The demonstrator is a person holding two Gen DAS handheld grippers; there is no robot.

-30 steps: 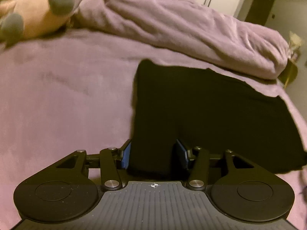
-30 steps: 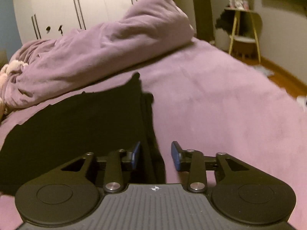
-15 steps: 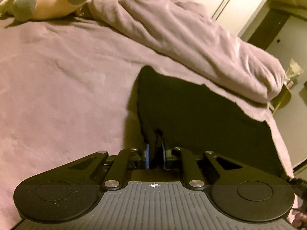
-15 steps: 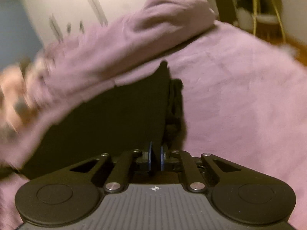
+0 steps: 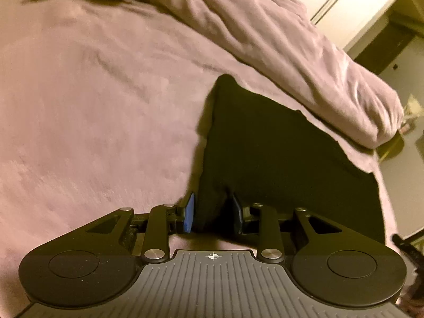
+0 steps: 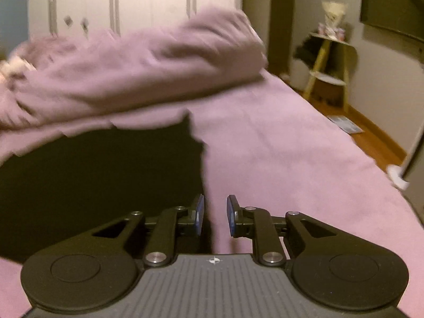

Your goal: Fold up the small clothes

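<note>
Black garment (image 5: 278,153) flat on bed (image 5: 92,106), detail unreadable, both tongs parted.

Soft cloth and hard plastic

The black garment (image 5: 278,159) is matt cloth; the purple bedspread (image 5: 92,106) looks fuzzy; the gripper pads (image 6: 200,214) are smooth blue plastic.

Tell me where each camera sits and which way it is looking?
Left wrist: sits on the left hand-held gripper, looking forward along its open fingers over the black garment on the purple bed.
Right wrist: sits on the right hand-held gripper, open at the garment's edge, facing a white wardrobe.
Shared: garment, bed, rolled purple blanket.
</note>
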